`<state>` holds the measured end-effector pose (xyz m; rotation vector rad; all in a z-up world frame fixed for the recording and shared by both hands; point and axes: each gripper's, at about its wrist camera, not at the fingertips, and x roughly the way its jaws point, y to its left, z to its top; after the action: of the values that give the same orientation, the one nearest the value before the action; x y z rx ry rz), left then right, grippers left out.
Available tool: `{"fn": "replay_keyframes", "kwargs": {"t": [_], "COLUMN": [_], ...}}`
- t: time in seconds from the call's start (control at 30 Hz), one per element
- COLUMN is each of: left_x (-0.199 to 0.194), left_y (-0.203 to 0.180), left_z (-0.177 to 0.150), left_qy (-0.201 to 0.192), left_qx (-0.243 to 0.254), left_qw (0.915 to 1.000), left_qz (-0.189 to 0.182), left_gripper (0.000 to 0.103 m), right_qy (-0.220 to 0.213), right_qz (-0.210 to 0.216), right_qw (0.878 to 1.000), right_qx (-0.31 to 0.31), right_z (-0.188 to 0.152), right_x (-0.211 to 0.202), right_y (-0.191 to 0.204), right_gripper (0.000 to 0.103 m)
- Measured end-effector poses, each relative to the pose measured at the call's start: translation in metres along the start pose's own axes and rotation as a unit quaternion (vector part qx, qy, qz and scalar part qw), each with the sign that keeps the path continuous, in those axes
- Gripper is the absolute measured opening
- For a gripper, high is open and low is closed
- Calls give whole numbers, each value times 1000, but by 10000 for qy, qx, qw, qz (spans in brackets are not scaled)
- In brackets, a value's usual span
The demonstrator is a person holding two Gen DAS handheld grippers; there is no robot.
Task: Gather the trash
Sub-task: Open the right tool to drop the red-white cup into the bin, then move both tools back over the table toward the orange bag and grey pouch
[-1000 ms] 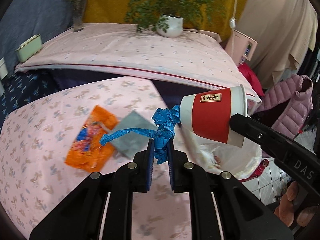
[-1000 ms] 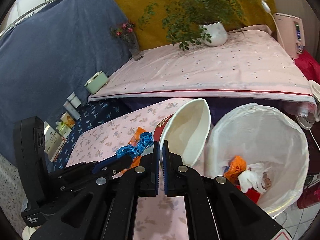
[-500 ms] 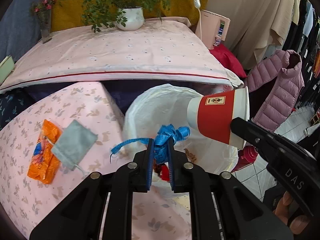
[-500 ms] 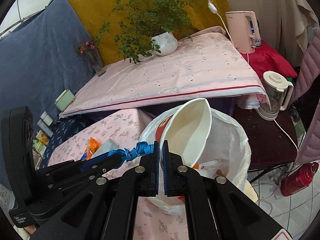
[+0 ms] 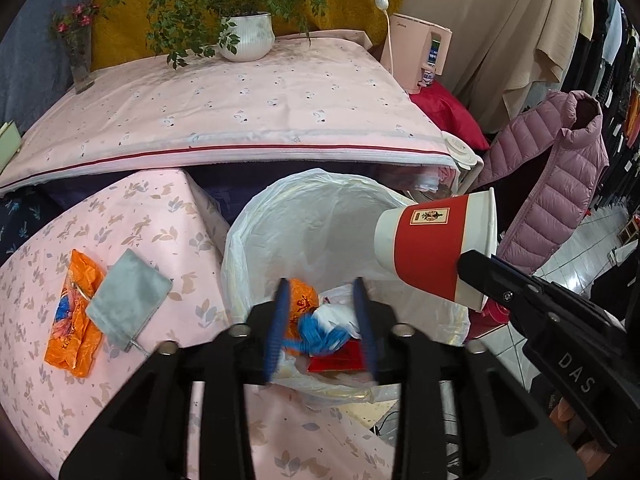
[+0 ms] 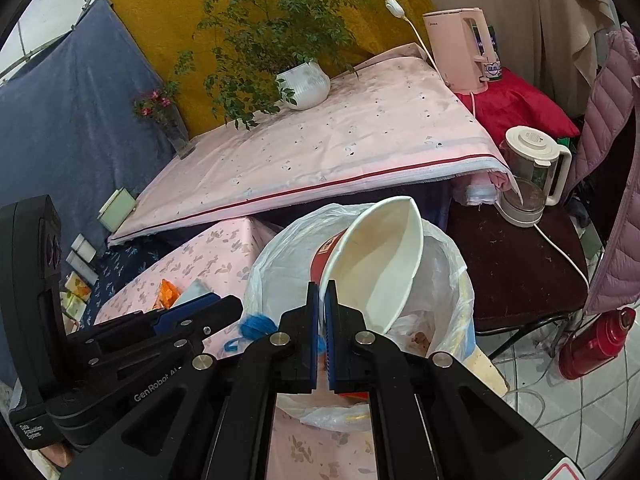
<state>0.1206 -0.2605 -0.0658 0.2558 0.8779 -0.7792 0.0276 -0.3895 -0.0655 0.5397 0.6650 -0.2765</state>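
The blue ribbon (image 5: pixel 320 334) is between the left gripper's (image 5: pixel 320 328) opening jaws, apparently free of the pads, over the lined trash bin (image 5: pixel 256 240). Blur hides whether a strand clings; a snag could drag it back out. The right gripper (image 6: pixel 322 336) is clamped on the paper cup's (image 6: pixel 376 272) rim, tilted over the bin; released off-centre, it may bounce off the bag's edge. The orange wrapper (image 5: pixel 74 312) and grey pouch (image 5: pixel 128 300) lie on the table (image 5: pixel 160 216).

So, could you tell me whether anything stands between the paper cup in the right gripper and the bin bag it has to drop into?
Nothing visible does. The paper cup, pinched by its rim in the right gripper, hangs tilted over the open mouth of the bin bag. Only trash already dropped lies below.
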Motion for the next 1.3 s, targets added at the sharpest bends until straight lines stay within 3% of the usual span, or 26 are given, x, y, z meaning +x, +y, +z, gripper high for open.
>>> {"fn": "replay_keyframes", "kwargs": {"t": [0.13, 0.53, 0.67, 1.1, 1.3], "left_x": [-2, -5, -6, -16, -22], "left_y": [4, 20, 29, 57, 77], "left_z": [-1, -8, -11, -25, -37], "left_qy": [-43, -41, -36, -74, -83], "left_qx": [-18, -201, -370, -730, -1004], "left_qw": [9999, 9994, 9987, 9959, 9926], "left_qz": [110, 265, 362, 530, 678], "left_gripper": [44, 44, 56, 63, 67], "right_qy": [40, 176, 195, 223, 251], "right_qz": [13, 69, 65, 52, 54], "right_qw": [10000, 9997, 9996, 9992, 9981], "right_qx": [-13, -150, -215, -324, -553], "right_z": [-1, -5, -5, -8, -15], "right_x": [4, 15, 17, 19, 21], "right_y": [2, 18, 24, 44, 62], "right_gripper": [4, 4, 4, 11, 26]}}
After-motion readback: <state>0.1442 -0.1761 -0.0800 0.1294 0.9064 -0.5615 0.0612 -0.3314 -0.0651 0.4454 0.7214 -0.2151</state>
